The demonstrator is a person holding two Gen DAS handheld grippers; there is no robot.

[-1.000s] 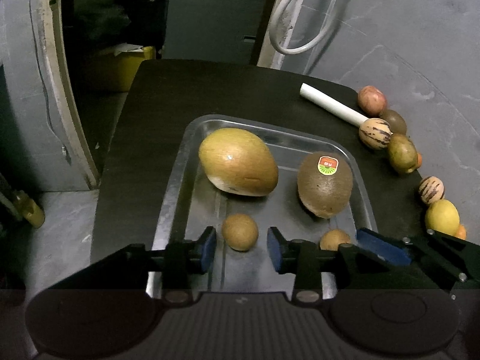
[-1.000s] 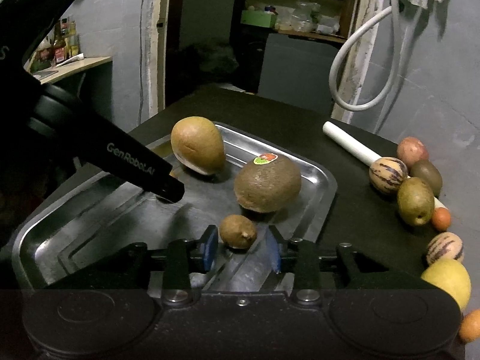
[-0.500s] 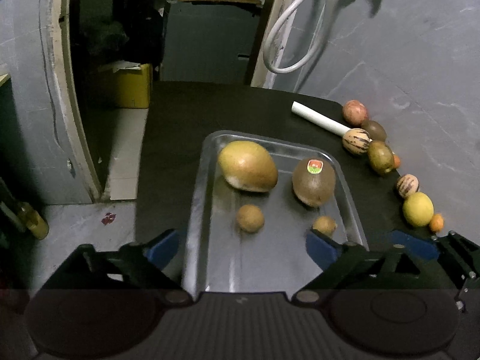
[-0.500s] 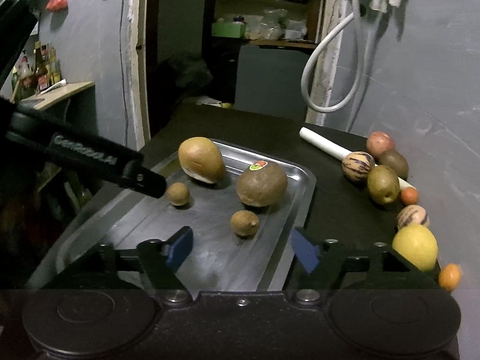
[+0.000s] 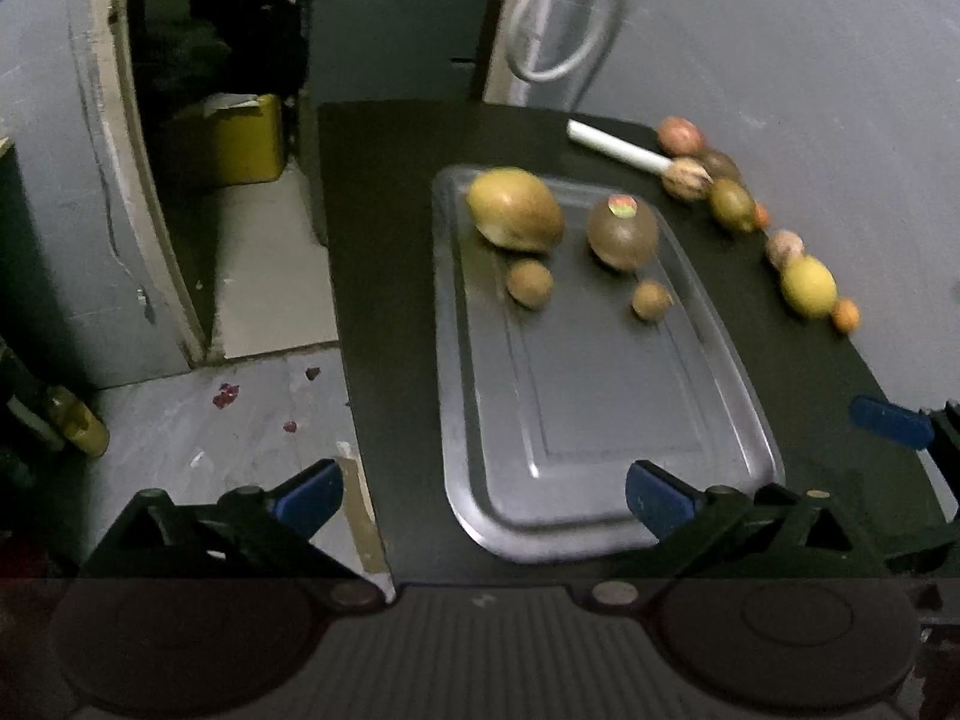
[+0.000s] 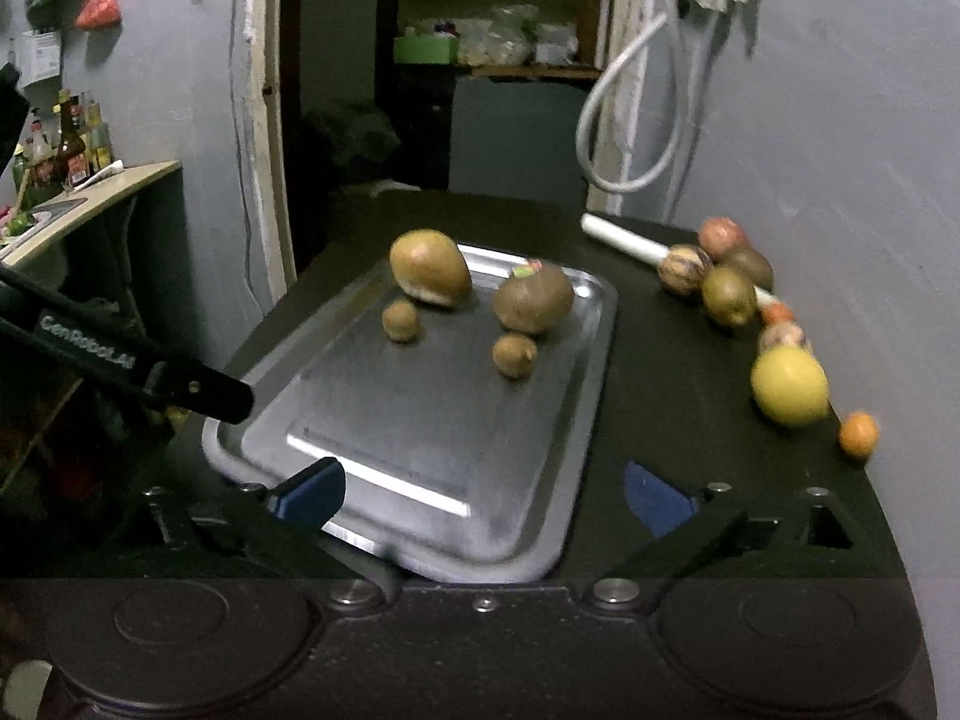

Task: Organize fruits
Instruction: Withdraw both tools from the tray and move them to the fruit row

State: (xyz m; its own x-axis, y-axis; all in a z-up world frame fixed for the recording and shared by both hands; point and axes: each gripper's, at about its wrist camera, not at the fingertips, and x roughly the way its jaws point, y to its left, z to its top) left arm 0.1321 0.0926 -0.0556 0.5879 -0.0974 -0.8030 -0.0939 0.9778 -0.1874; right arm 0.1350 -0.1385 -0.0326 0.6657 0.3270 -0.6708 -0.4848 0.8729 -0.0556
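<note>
Where a second ago our left gripper stood low over the tray with its blue pads close on either side of a small round brown fruit, the left wrist view now shows those pads spread wide with nothing between them, the jaws having just been opening, and the fruit sits free on the far half of the tray, just in front of the mango; the tray looks smaller and further off than before, so we judge that we have backed away from it. At the right edge of that view a blue pad of our right gripper pokes in, clear of any fruit. Turning to the right wrist view, we see the right gripper likewise gaping and empty, its jaws having just been opening, where earlier they flanked the second small brown fruit, which now rests near the big brown fruit with the sticker. The left gripper's black finger hangs beside the tray's left rim. Four fruits lie on the tray, while a row of loose fruit, the lemon among them, waits along the wall; we judge both placements done and that row next
</note>
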